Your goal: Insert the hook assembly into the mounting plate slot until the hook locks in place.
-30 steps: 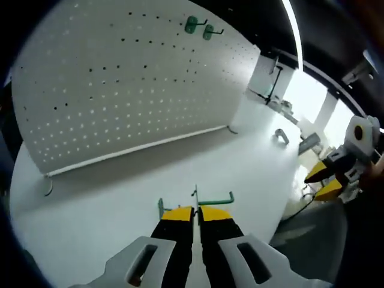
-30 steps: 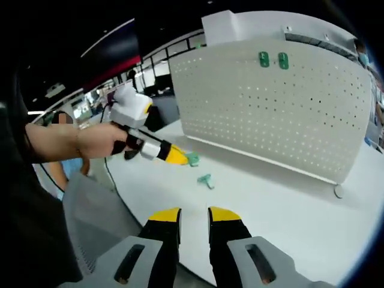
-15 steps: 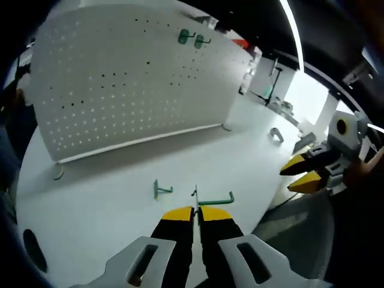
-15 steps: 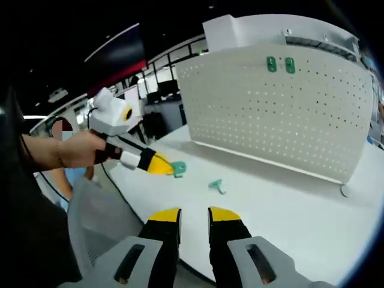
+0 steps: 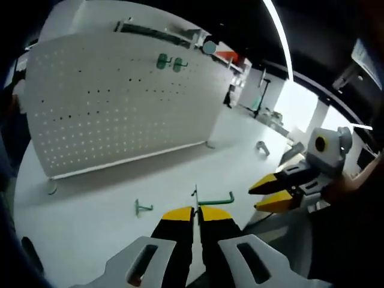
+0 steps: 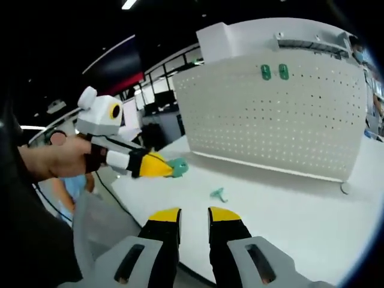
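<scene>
White tabletop (image 5: 240, 150), ceiling light strip (image 5: 277, 36), grey chair (image 6: 96, 231), black office background

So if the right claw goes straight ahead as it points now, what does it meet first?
Probably the white table, near the loose green hook lying there; the pegboard stands farther behind. Depth is hard to judge.

L tongs (image 5: 196, 211) clamped; R tongs (image 6: 194, 211) parted.

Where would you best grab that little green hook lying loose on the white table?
Probably from above, pinching the thin stem of the loose green hook across its width. It lies flat on the white table, its small plate end sticking up, with bare surface around it for both jaws.
</scene>
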A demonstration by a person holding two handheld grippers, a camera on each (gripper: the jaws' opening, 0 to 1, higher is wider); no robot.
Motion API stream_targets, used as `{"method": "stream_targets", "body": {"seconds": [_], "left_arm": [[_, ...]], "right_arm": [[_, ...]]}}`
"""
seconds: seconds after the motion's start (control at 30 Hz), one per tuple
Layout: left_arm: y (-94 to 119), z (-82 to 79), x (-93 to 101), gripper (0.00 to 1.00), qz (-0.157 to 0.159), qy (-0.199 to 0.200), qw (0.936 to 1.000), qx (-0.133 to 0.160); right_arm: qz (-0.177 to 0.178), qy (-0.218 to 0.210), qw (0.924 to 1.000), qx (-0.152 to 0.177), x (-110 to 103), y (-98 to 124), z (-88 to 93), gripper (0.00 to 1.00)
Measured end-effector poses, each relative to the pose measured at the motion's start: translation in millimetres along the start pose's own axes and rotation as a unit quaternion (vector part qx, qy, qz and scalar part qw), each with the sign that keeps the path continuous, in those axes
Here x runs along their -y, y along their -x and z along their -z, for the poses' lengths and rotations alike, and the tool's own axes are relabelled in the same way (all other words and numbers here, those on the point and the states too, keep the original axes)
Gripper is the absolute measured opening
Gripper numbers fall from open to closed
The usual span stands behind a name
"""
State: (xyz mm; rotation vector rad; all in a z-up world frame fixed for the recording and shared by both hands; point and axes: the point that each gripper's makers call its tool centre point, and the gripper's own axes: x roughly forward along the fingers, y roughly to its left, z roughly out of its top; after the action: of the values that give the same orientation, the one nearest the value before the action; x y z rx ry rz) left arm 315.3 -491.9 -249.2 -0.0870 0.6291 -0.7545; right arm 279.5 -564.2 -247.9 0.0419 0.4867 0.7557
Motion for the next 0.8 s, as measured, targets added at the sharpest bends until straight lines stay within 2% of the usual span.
{"method": "stream_targets", "body": {"seconds": [0.3,0.8], "left_arm": [[2.1,0.2,9.2,0.03,0.001,0.004,0.9998,0.019],[2.9,5.2,22.0,0.03,0.004,0.028,0.9987,0.043]], "right_arm": [[-0.011,-0.028,0.9991,0.029,-7.5,0.8,-14.3,0.16],[-0.041,-0.044,0.9976,0.034,-20.7,-10.9,-22.4,0.16]]}}
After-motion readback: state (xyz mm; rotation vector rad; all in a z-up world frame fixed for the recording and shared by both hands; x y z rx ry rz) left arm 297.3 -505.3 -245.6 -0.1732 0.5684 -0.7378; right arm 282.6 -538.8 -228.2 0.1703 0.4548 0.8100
